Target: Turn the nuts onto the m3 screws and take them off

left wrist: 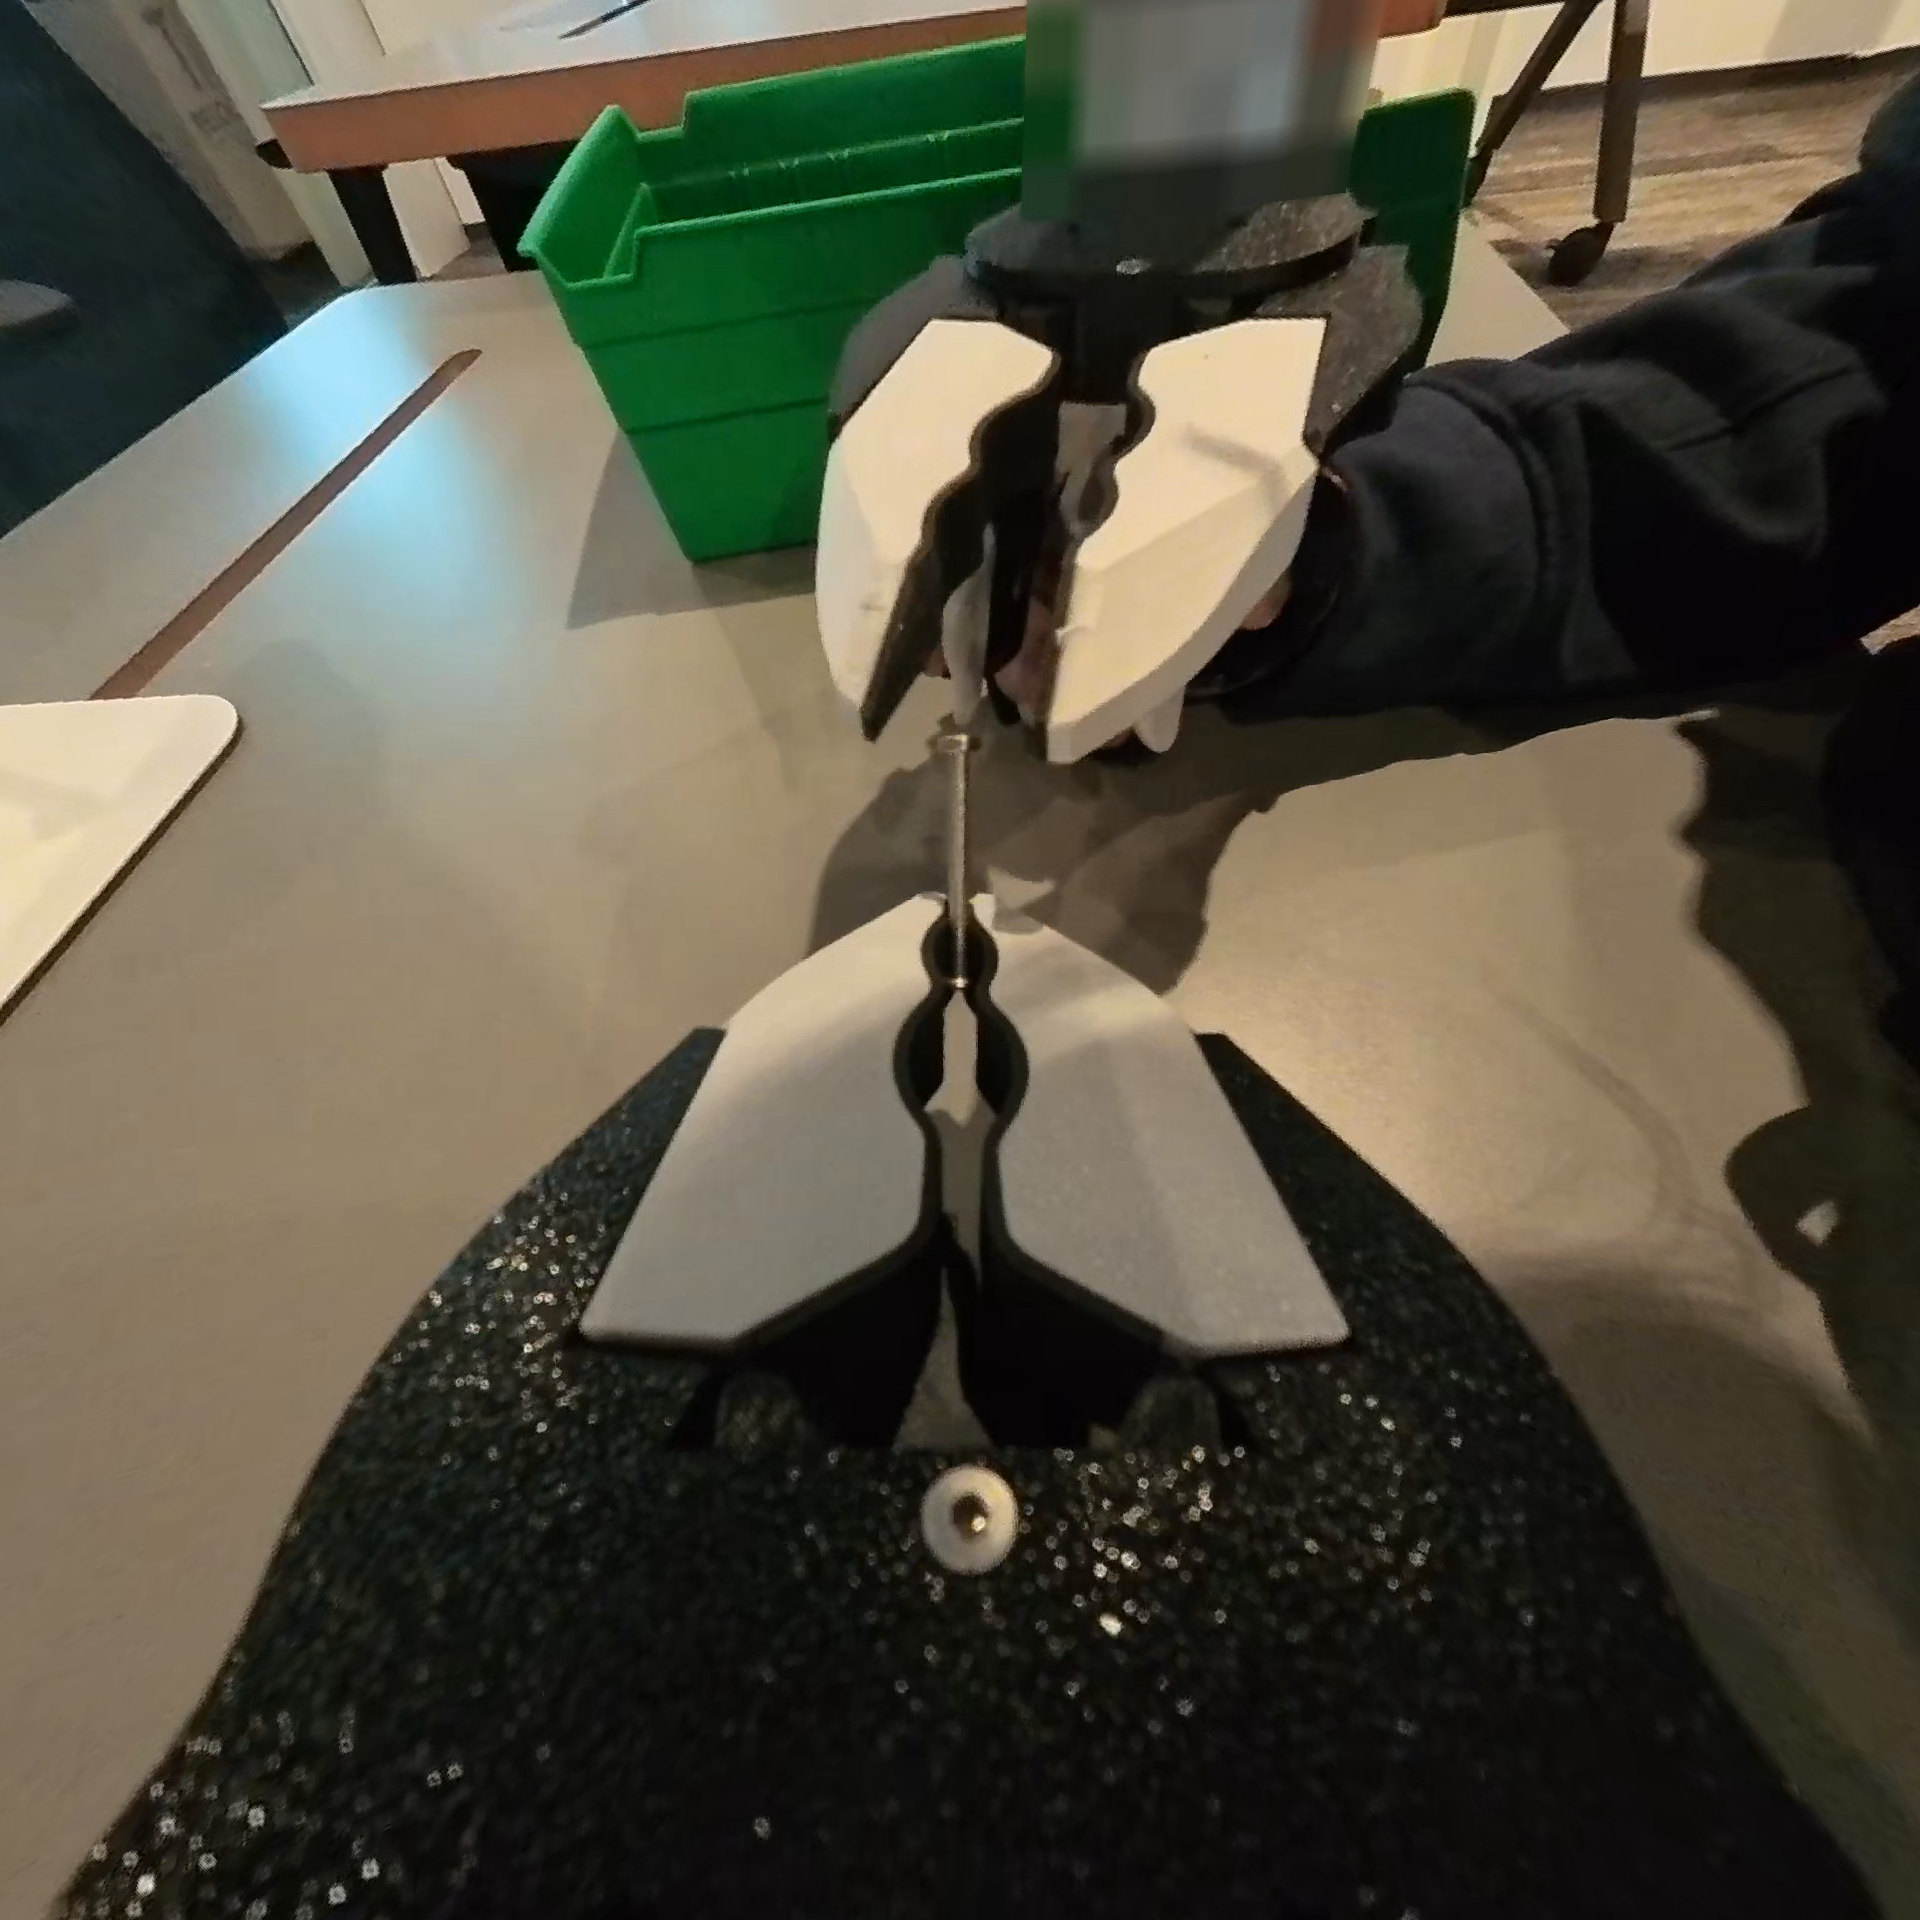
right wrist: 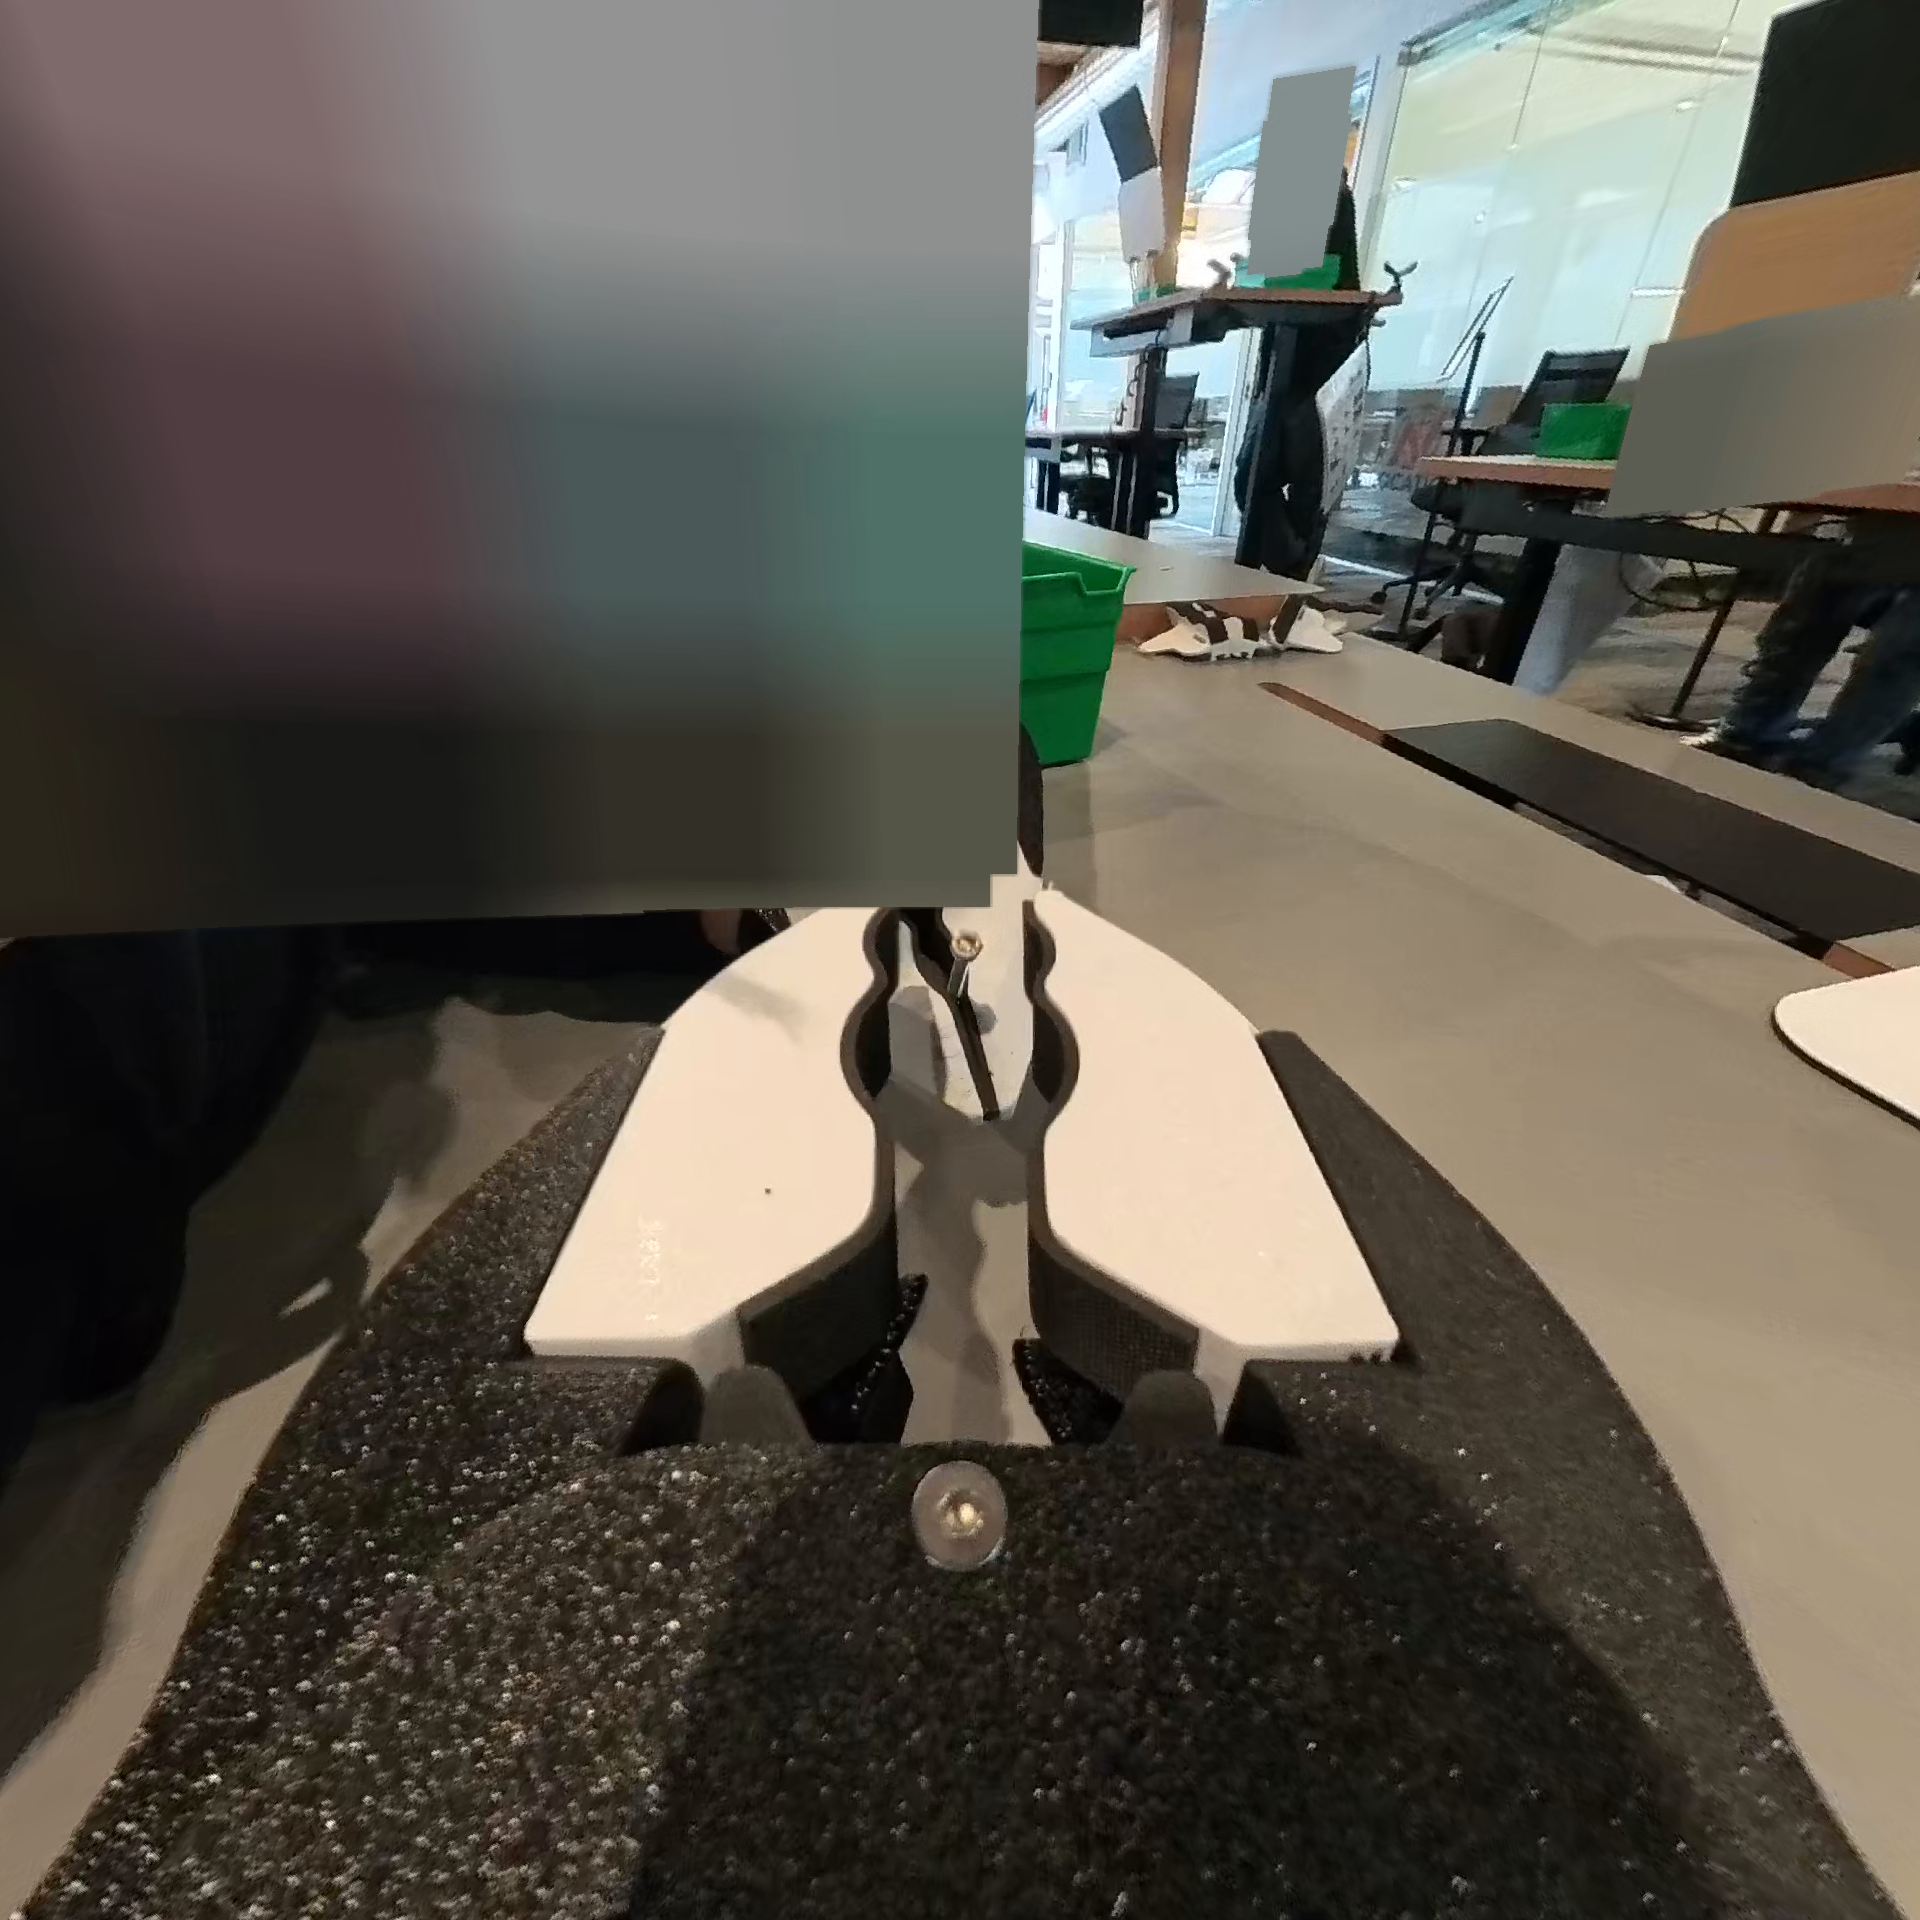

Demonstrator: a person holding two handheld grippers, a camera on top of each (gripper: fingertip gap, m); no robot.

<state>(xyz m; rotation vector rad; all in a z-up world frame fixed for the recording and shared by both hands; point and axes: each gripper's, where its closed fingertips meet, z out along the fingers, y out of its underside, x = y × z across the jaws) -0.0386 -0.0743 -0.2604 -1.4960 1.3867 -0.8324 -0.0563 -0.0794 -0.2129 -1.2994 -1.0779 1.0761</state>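
Note:
My left gripper (left wrist: 961, 935) is shut on a long thin metal screw (left wrist: 957, 831) that sticks forward out of its tips, above the grey table (left wrist: 416, 727). A small metal nut (left wrist: 958, 744) sits at the screw's far end. My right gripper (left wrist: 971, 727) faces it from the far side with its white fingers (left wrist: 1132, 582) apart on either side of the nut. In the right wrist view my right gripper (right wrist: 961, 925) is open. The nut (right wrist: 966, 945) and the screw (right wrist: 958, 982) stand in the gap, clear of both pads, with the left gripper (right wrist: 966, 1023) behind them.
A green bin (left wrist: 748, 343) stands on the table behind the grippers and shows in the right wrist view (right wrist: 1065, 644). A white board (left wrist: 94, 810) lies at the left edge. A dark sleeve (left wrist: 1558, 499) reaches in from the right. A black strip (right wrist: 1662, 810) crosses the table. One gripper's finger ends stand about 5 cm off the other's.

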